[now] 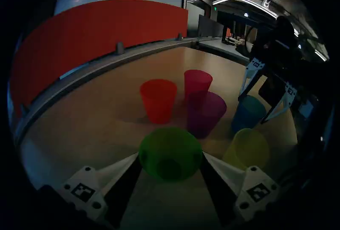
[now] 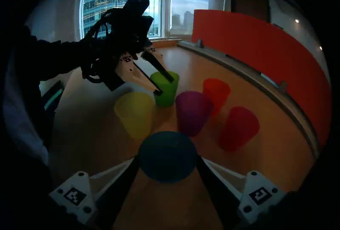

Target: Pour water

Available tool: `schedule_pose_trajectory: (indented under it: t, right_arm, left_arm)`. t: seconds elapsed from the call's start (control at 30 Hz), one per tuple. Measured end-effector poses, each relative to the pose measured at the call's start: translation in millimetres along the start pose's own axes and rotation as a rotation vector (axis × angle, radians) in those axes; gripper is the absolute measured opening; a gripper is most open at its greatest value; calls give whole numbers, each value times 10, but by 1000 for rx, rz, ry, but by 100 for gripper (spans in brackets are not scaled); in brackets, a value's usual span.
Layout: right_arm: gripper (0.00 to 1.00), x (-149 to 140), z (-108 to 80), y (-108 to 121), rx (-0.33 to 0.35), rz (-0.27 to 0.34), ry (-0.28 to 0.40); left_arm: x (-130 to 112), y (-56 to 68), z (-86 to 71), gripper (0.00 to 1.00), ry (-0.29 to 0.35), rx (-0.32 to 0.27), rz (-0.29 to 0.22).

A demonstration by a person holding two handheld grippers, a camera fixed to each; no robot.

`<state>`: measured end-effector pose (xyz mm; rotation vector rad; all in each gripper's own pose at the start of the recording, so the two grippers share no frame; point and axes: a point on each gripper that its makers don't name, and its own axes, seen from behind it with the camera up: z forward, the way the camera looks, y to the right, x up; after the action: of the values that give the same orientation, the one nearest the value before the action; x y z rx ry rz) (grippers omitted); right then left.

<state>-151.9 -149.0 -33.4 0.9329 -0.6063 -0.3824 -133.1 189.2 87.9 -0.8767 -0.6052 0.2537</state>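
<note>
Left gripper (image 1: 170, 158): fingers spread around the green cup (image 1: 170, 153), both pressing its sides, bottom centre of the left gripper view. Cup upright on the wooden table (image 1: 85, 115), mouth up.

Right gripper (image 2: 167, 158): fingers clamped on the teal cup (image 2: 167, 153), bottom centre of the right gripper view. In the left gripper view that cup sits at right, mid-height.

Other cups stand upright and free on the table:
- yellow cup (image 1: 247, 149), lower right, just beside the teal one
- purple cup (image 1: 206, 113), centre
- orange-red cup (image 1: 158, 100), left of centre
- pink cup (image 1: 196, 83), behind the purple one

Cannot tell if any cup holds water. Red partition (image 1: 97, 26) along the table's far edge, upper left.
</note>
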Motion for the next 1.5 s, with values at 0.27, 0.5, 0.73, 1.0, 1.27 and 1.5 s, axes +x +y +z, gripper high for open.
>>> schedule_pose_trajectory:
  t: [0.27, 0.5, 0.73, 1.0, 1.27, 1.5]
  right_arm:
    - [100, 37, 89, -21, 7, -6, 7]
    - [94, 45, 116, -29, 8, -14, 17]
    - [94, 50, 112, -36, 3, -9, 25]
    - [94, 128, 37, -39, -14, 7, 52]
    - [94, 366, -118, 6, -51, 30, 123]
    - [94, 578, -243, 32, -82, 32, 183]
  left_arm:
    - [1, 5, -7, 88, -3, 1, 1]
    - [3, 9, -5, 88, -3, 2, 3]
    - [9, 17, -17, 88, -4, 3, 8]
    - [95, 53, -107, 88, 22, 6, 11]
    - [318, 53, -307, 88, 83, 44, 24]
    - [597, 89, -542, 88, 167, 74, 25]
